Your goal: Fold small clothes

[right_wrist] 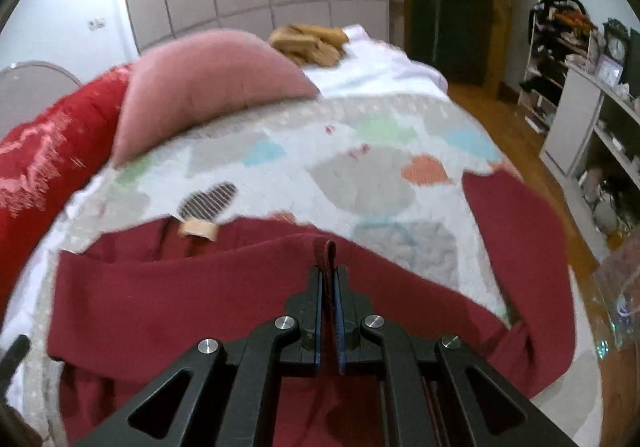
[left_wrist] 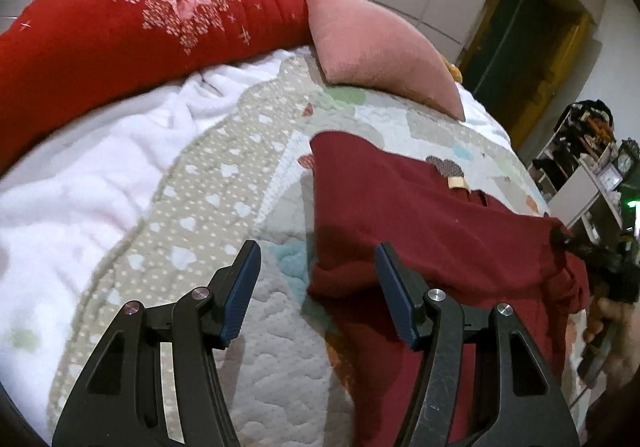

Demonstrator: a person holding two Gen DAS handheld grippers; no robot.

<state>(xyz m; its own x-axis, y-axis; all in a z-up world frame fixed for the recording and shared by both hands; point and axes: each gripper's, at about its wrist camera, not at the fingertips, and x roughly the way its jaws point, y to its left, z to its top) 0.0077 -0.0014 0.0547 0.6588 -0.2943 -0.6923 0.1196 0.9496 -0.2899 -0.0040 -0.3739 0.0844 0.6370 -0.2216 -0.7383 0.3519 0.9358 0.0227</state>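
A small dark red garment (left_wrist: 420, 215) lies on a patterned quilt (left_wrist: 224, 183) on a bed. It also shows in the right wrist view (right_wrist: 180, 287), with a tan label (right_wrist: 198, 229) at its far edge. My left gripper (left_wrist: 316, 259) is open just above the quilt, its right finger over the garment's left edge. My right gripper (right_wrist: 328, 275) is shut on a pinched fold of the garment's edge and holds it up. The right gripper shows in the left wrist view (left_wrist: 580, 247) at the garment's right side.
A pink pillow (left_wrist: 380, 47) and a red patterned blanket (left_wrist: 120, 31) lie at the bed's head. A white fleece blanket (left_wrist: 80, 187) lies left of the quilt. Shelves (right_wrist: 592, 87) stand right of the bed over a wooden floor. A tan cloth (right_wrist: 308, 43) lies at the far side.
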